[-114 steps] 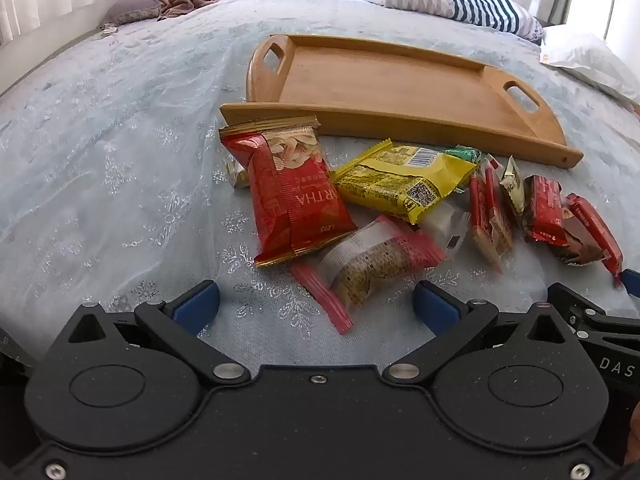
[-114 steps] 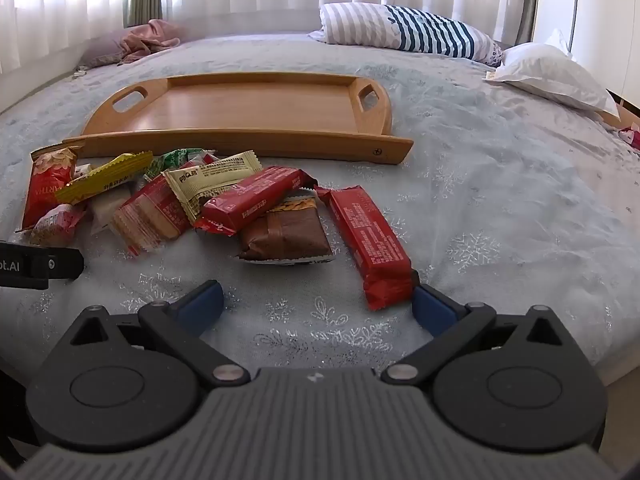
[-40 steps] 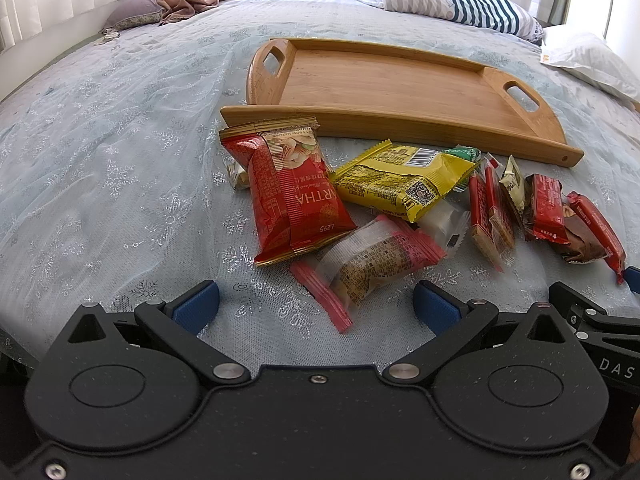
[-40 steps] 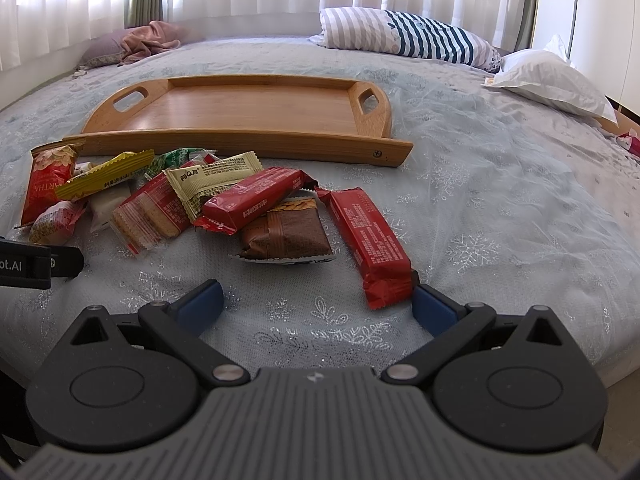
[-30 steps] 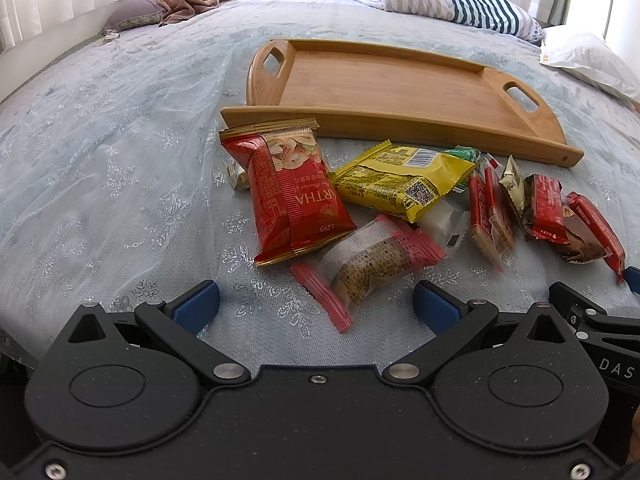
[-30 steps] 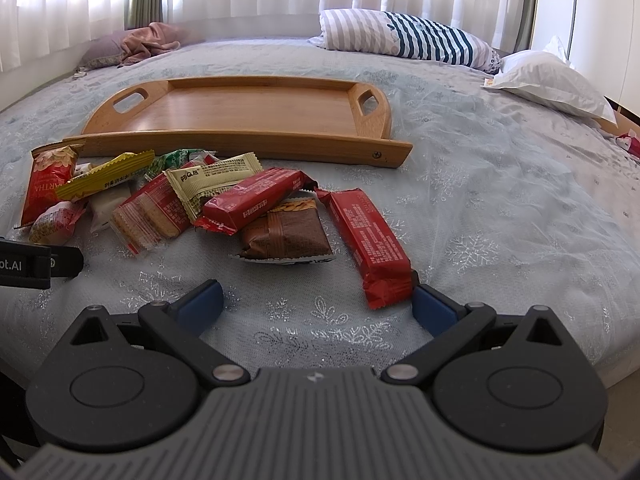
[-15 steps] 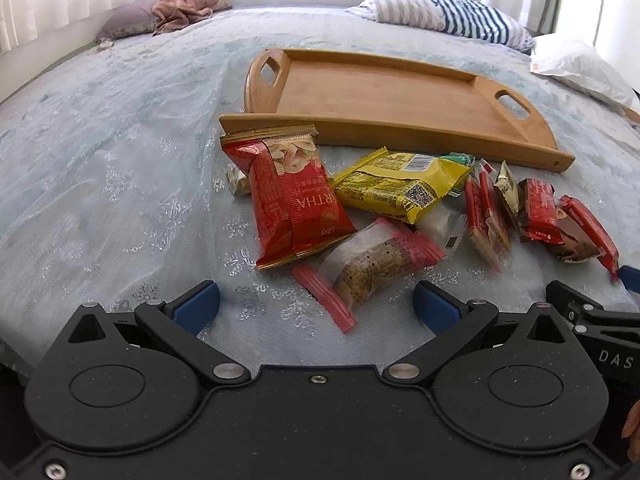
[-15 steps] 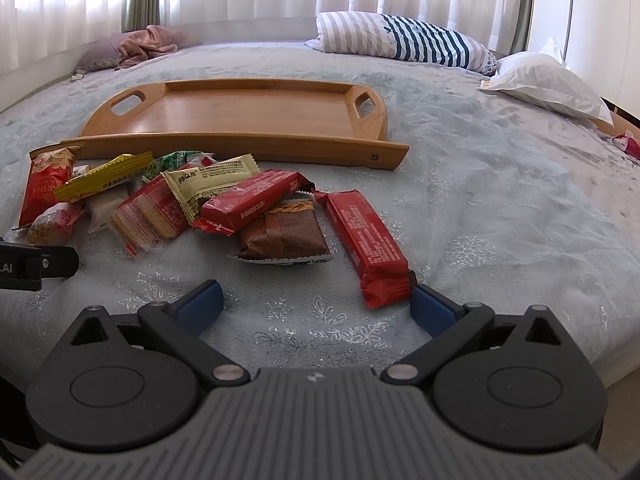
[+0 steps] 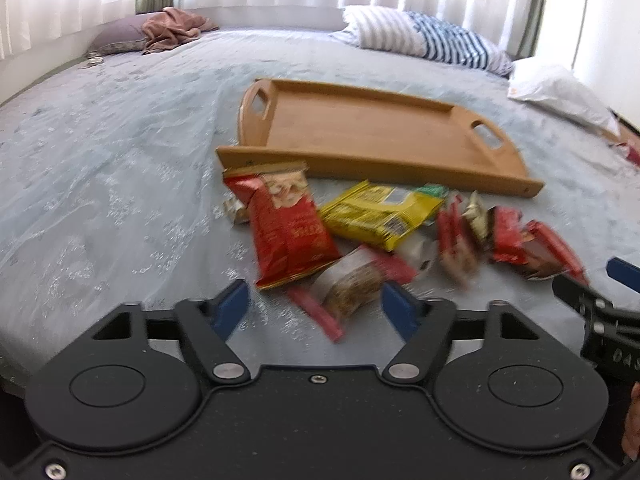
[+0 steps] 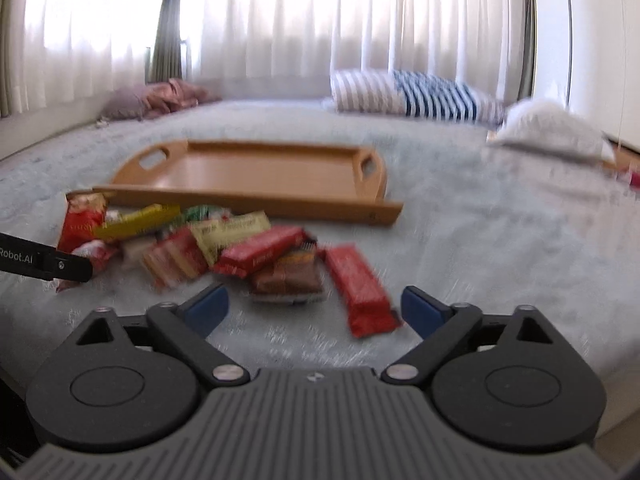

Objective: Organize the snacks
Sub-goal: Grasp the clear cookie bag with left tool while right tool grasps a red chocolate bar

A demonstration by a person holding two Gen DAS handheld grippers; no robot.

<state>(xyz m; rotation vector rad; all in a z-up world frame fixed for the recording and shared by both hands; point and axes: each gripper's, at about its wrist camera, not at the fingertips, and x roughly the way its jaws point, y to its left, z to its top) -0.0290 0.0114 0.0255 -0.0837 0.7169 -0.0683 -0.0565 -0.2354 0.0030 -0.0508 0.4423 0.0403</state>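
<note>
Several snack packets lie in a loose row on the bed in front of an empty wooden tray [image 9: 372, 136], which also shows in the right wrist view [image 10: 256, 176]. A red chip bag [image 9: 284, 228], a yellow packet [image 9: 376, 216] and a clear-wrapped bar with red ends [image 9: 352, 284] lie nearest my left gripper [image 9: 316, 304], which is open and empty above the bed. My right gripper [image 10: 314, 306] is open and empty, with a brown bar [image 10: 288, 278] and a red bar [image 10: 362, 288] just ahead of it.
The bed has a pale blue lace cover [image 9: 120, 160]. A striped pillow [image 10: 416, 96] and a white pillow [image 10: 552, 132] lie at the far right, and a pink cloth on a grey pillow [image 9: 168, 32] lies at the far left. Curtains hang behind.
Both grippers have tilted upward and lifted, so the snacks and tray sit lower in each view, and both views are motion-blurred. No snack has moved. Both grippers stay open.
</note>
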